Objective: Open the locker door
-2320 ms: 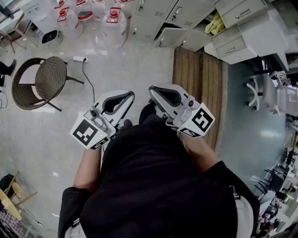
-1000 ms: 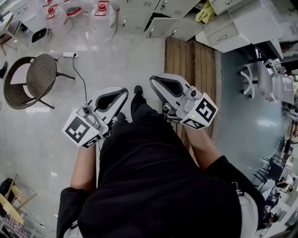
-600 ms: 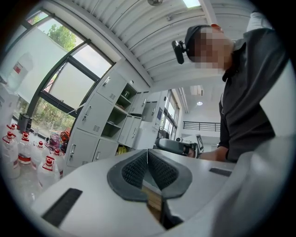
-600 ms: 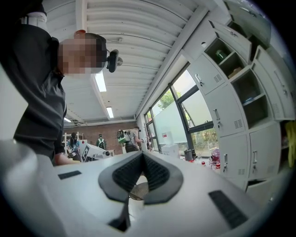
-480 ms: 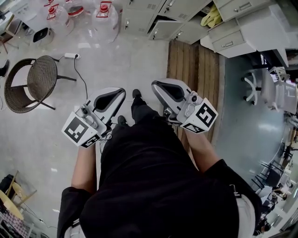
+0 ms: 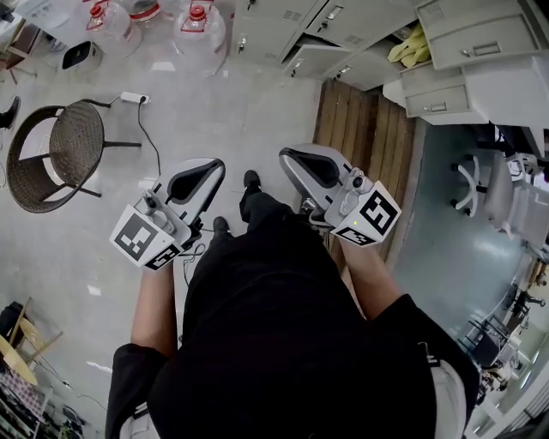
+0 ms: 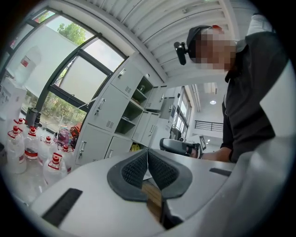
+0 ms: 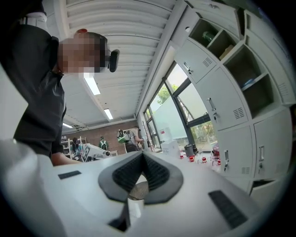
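Head view, both tongs held out level in front of the person's body. The left gripper [image 6: 213,165] and the right gripper [image 6: 289,158] are each clenched on nothing: in either gripper view the ribbed pads [image 7: 134,169] meet at the tip with no object between them. The locker bank [image 6: 283,26] runs along the upper edge of the frame, centre to right. It is well apart from both tips and lies ahead along the line they point. One door [image 6: 315,60] low in the bank stands ajar; which door the task means cannot be told. The doors are upright panels, each with an upright handle [image 8: 211,109] at one edge. By position the right gripper appears nearer the bank's middle. The gap must close and the jaws part before any handle can be taken.
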A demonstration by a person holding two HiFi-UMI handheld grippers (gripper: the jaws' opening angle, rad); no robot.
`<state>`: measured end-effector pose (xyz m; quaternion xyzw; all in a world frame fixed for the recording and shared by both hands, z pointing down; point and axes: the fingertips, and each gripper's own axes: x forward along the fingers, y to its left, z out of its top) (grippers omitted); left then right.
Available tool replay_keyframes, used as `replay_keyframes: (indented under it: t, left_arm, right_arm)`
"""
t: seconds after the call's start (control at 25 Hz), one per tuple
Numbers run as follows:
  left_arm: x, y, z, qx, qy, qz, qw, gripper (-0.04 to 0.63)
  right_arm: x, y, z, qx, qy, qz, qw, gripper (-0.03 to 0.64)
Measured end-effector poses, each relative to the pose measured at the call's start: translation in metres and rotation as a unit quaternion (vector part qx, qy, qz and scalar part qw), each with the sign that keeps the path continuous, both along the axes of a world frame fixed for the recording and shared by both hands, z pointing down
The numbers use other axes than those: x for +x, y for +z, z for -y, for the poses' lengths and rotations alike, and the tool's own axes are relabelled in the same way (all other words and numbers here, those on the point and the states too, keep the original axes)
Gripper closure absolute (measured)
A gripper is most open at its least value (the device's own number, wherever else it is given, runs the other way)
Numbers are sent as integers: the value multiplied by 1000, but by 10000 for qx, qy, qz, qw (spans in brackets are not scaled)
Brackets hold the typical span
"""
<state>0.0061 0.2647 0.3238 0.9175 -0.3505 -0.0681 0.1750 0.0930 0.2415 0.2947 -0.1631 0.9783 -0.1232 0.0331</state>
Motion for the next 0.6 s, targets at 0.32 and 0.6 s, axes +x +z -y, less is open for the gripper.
replay_keyframes:
  t: [0.32,0.6]
  left_arm:
    - [-11,-20,73,29,-635,360,9973,578]
    - [-10,-29,110,99,-1030,440,9937,578]
  right_arm:
    - [8,-2,81,-41,-345,353,9988,606]
    - [18,-2,128,-9,-605,578,9965,606]
